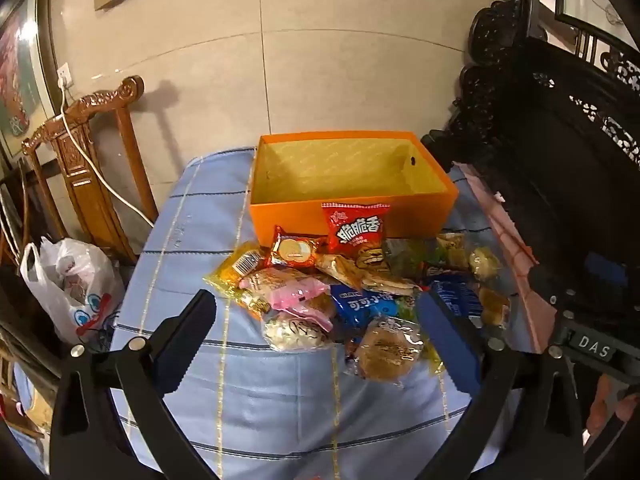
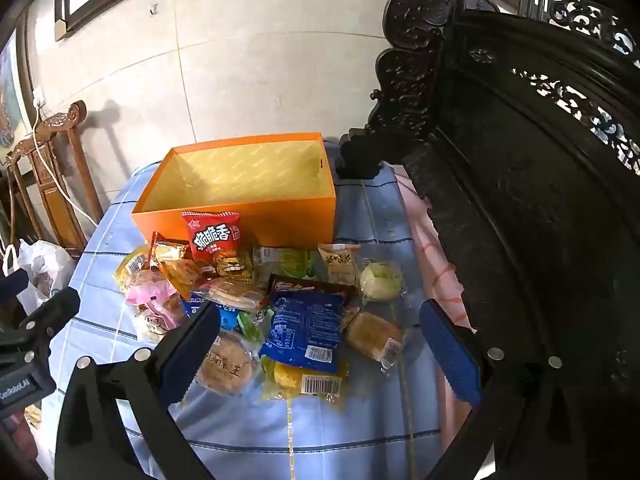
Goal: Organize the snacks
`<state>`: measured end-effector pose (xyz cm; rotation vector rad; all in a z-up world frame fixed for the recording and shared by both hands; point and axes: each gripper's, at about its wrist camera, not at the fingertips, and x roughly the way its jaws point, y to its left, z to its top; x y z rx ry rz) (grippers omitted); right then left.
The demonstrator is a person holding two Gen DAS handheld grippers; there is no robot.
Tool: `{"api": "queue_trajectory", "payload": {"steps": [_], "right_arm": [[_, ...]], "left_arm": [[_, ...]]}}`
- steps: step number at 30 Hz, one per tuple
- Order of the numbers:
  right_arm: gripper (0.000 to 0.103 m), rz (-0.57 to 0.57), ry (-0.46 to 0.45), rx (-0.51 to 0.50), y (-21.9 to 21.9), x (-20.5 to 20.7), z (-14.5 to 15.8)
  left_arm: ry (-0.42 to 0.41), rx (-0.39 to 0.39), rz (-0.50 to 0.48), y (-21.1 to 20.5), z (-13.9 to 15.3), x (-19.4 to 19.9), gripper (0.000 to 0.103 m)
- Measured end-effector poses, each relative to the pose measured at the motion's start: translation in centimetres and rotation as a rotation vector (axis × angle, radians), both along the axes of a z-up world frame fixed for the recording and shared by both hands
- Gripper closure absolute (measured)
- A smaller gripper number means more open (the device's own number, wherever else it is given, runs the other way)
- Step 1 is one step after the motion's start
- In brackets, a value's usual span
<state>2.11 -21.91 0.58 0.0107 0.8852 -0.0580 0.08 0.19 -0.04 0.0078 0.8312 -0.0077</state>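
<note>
Left wrist view: orange box (image 1: pixel 352 216) holds nothing, snack pile (image 1: pixel 352 292) before it; both grippers' fingers apart

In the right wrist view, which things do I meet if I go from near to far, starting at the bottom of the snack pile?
Yellow packet with a barcode → blue packet → red packet leaning on the box → orange box, open and with nothing in it → tiled wall.
</note>
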Motion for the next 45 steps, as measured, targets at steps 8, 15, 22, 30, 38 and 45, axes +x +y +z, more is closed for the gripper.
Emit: {"api": "queue_trajectory", "payload": {"steps": [8,15,22,30,38,45], "right_arm": [[0.003,-0.004,0.005,-0.009,0.0,0.0,0.0],[0.003,0.006,0.008,0.000,0.0,-0.3,0.0],[0.003,0.009,0.008,-0.012,0.0,-0.2,0.4],[0.003,0.016,0.008,-0.018,0.1,-0.2,0.6],[0.003,0.008,-0.028,-0.003,0.0,-0.6,1.2],[0.003,0.001,-0.036,-0.001,-0.1,-0.8,1.5]], "left_arm": [[0.000,0.019,0.002,0.4,0.0,-0.1,0.004],[0.008,-0.001,-0.012,0.5,-0.5,0.0,0.004],[0.010,-0.008,-0.009,0.3,-0.6,-0.1,0.004],[0.017,-0.006,0.013,0.9,-0.4,0.0,0.004],[-0.009,0.018,0.030,1.1,-0.1,-0.3,0.004],[-0.011,0.013,0.031,1.0,0.3,-0.2,0.004]]}}
